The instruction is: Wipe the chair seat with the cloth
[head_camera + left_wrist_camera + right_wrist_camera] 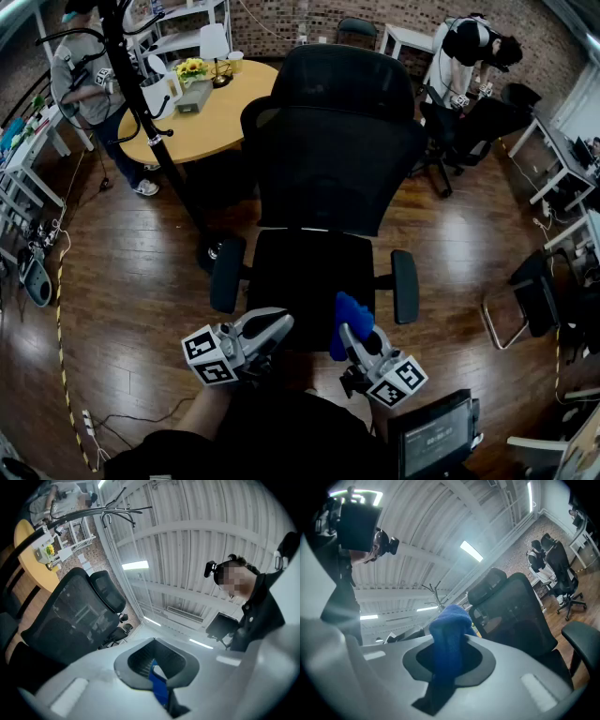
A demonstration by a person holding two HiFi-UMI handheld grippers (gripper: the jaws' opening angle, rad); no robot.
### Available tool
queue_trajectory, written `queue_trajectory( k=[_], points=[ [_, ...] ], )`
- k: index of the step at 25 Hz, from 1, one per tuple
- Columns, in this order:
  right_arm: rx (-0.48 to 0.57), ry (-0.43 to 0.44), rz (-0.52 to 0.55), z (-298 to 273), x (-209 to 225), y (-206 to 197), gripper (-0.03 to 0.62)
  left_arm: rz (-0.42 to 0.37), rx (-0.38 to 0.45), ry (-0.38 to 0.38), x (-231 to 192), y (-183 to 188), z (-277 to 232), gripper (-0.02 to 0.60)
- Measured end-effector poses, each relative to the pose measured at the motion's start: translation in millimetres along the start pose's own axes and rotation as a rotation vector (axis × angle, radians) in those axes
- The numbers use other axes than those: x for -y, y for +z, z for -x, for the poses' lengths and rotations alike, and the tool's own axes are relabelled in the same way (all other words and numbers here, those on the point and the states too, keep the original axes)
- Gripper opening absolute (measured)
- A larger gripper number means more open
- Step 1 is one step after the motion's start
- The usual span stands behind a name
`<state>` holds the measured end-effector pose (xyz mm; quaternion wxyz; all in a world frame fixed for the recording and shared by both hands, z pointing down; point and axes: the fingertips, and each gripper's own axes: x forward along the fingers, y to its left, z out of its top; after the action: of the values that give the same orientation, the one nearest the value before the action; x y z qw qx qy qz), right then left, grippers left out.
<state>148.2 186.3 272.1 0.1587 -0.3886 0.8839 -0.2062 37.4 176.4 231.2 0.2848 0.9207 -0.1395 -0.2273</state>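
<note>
Blue cloth (350, 323) (449, 634), bunched and standing upright, pinched at its lower part by the closed jaws of the right gripper (357, 339) (449, 662); it is held above the front edge of the chair seat (300, 267), whether touching it cannot be told. Left gripper (277, 327) (157, 667), jaws pressed together, just beside the cloth and apart from it; a narrow blue strip shows at the seam of its jaws, nature unclear. Black seat flanked by two padded armrests (227, 274), with mesh backrest (333, 155) and headrest behind. Beyond: dark wooden floor (122, 281), round yellow table (225, 112) carrying flowers (191, 67), black coat stand (141, 103), and two persons at the room's far side
</note>
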Motion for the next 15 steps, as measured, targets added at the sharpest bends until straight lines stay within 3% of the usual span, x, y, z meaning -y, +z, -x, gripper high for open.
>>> queue_trajectory(
  k=[8, 15],
  points=[
    [0.001, -0.072, 0.021, -86, 24, 0, 0.057, 0.034, -0.032, -0.059, -74, 61, 3, 0.003],
    [-0.111, -0.103, -0.032, -121, 81, -33, 0.057, 0.077, -0.028, 0.047, -130, 60, 1, 0.003]
  ],
)
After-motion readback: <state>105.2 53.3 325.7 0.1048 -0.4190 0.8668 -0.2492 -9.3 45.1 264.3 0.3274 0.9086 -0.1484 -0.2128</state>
